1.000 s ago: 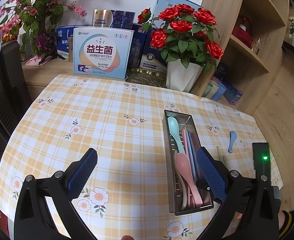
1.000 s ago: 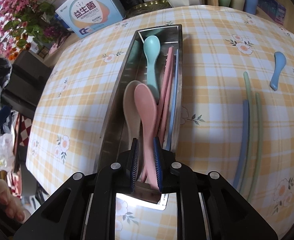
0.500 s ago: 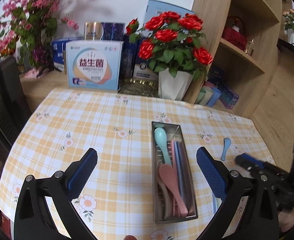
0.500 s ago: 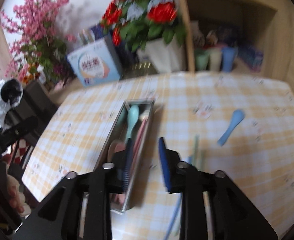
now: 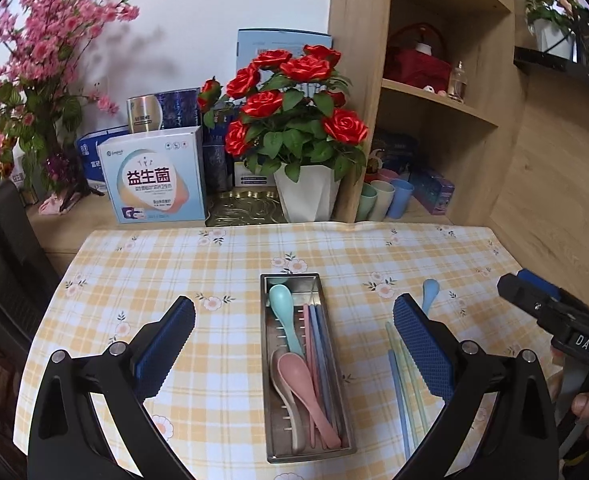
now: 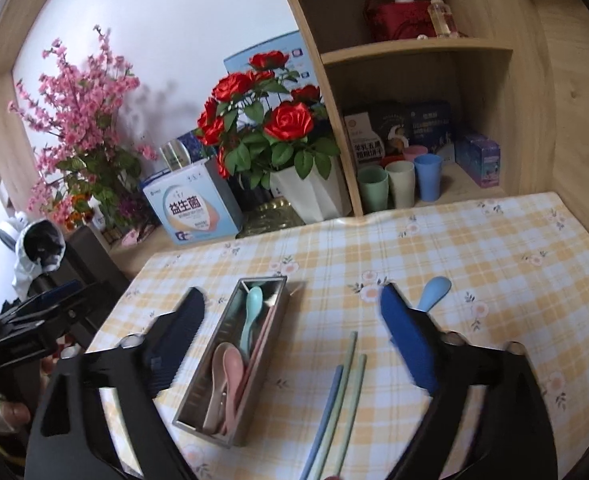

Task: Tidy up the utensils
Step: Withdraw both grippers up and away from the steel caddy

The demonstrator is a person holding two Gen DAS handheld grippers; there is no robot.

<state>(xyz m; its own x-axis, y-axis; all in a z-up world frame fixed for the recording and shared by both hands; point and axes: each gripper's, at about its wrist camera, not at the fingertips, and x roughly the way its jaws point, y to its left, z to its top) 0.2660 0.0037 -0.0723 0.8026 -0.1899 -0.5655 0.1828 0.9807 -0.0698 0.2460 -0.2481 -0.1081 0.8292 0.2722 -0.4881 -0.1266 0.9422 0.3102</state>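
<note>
Right gripper jaws just sprang wide, empty, above the steel utensil tray; left gripper gapes empty too.

Table under yellow checked cloth with flower print. Directly on it: steel tray mid-table, lengthwise, holding spoons and chopsticks. Right of tray, apart from it: loose chopsticks, blue and green, side by side. Blue spoon further back right, alone. Behind cloth on bare wood: white flower pot, printed box, three cups under shelf.
</note>
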